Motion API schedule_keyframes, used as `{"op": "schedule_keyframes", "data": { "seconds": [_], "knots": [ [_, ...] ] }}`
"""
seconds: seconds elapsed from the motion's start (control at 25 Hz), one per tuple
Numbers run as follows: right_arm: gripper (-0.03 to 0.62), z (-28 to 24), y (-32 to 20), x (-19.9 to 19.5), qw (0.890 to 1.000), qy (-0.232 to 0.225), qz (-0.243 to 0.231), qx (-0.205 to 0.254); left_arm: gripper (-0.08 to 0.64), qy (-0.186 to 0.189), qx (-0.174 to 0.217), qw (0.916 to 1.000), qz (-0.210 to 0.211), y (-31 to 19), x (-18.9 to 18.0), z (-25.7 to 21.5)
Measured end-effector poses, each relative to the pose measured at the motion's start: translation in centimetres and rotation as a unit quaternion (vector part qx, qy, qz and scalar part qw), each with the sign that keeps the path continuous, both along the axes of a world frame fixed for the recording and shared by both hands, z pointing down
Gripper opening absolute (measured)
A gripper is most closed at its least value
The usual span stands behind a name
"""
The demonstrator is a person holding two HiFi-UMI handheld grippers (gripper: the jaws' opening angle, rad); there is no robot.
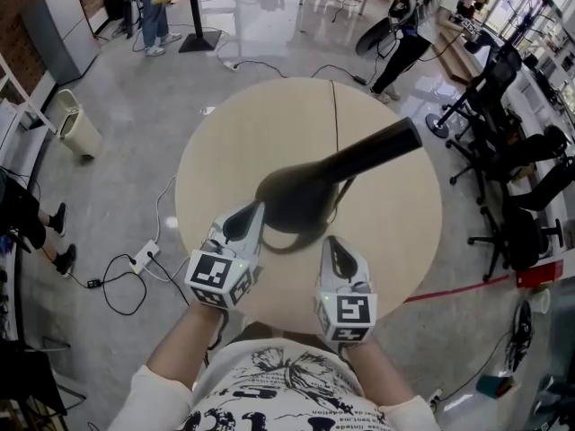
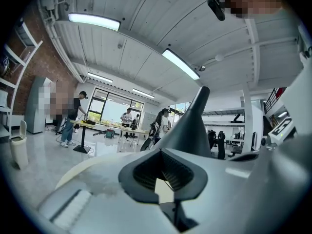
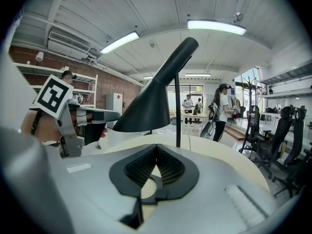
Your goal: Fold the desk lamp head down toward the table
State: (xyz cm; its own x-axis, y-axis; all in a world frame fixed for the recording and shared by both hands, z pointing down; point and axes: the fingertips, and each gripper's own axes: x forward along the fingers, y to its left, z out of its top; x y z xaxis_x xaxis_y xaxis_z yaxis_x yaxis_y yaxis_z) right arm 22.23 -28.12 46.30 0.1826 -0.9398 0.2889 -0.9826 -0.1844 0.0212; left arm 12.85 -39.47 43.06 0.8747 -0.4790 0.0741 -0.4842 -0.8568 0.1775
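A black desk lamp stands on the round beige table, its cone-shaped head tilted, with the narrow end pointing up and to the right. In the right gripper view the head hangs beside a thin upright stem. My left gripper is shut and empty, its tips at the near left rim of the head; I cannot tell if they touch. From it the head looms just past the jaws. My right gripper is shut and empty, a little short of the head.
A straight seam runs across the table. A power strip with cables lies on the floor at the left, a bin farther left. Office chairs stand at the right. People stand at desks at the back.
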Motion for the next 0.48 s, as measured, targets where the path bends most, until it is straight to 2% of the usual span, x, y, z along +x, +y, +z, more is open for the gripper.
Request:
{"op": "schedule_keyframes", "data": {
  "seconds": [0.28,0.48],
  "knots": [
    [0.009,-1.8,0.4,-1.0,1.0,0.003,-0.013,0.025,0.003,0.015,0.02,0.9996,0.009,4.3,-2.5,-2.2],
    [0.008,-1.0,1.6,-3.1,1.0,-0.004,-0.003,0.025,0.003,0.022,0.0,0.9996,0.016,7.3,-5.7,-0.8]
  ]
}}
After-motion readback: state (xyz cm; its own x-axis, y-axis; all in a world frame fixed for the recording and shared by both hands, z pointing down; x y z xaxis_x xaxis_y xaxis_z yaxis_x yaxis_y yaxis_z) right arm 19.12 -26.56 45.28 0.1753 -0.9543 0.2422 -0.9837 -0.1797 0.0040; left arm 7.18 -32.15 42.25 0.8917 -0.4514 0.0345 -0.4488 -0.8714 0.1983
